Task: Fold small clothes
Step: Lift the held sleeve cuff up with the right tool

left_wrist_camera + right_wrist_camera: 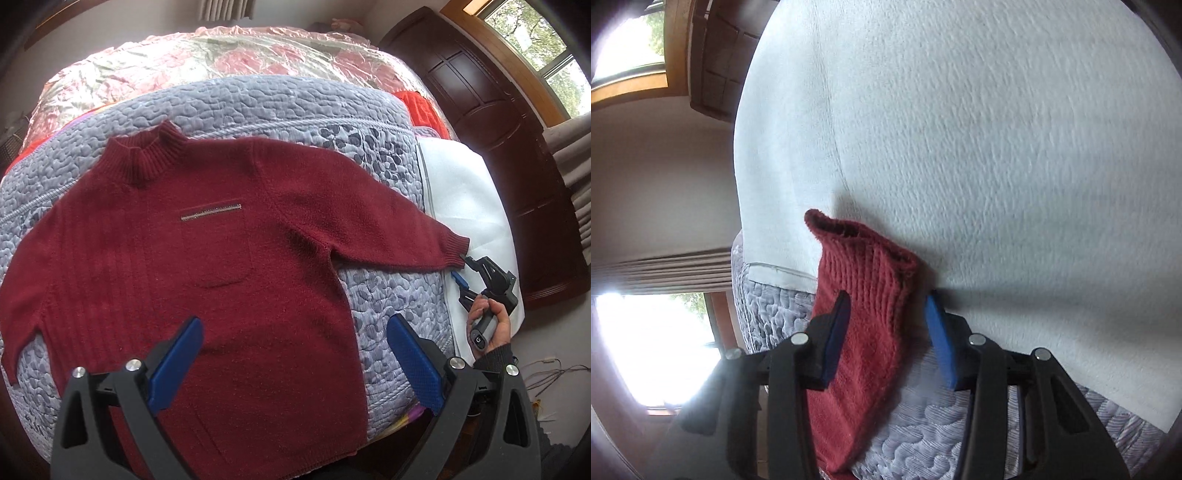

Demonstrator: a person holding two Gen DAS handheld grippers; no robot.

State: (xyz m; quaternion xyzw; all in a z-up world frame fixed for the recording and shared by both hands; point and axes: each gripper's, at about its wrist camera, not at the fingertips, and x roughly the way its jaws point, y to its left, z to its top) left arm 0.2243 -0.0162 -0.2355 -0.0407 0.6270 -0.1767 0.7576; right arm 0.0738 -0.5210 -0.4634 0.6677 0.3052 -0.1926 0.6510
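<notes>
A: Where's the work?

B: On the bed's grey quilted cover (280, 107); the dark red knitted sweater (207, 236) lies flat, face up.

A: And the tongs?

B: Left tongs (295, 350) hover spread above the hem. Right tongs (886, 332) straddle the ribbed cuff (871, 266), spread, not pinching.

A: Advice?

B: Bite both cuff layers before folding the sleeve across the chest.

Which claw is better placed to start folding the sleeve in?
Right. The right claw is open with the sweater's sleeve cuff between its fingers. The left claw hovers open above the hem, holding nothing.
</notes>
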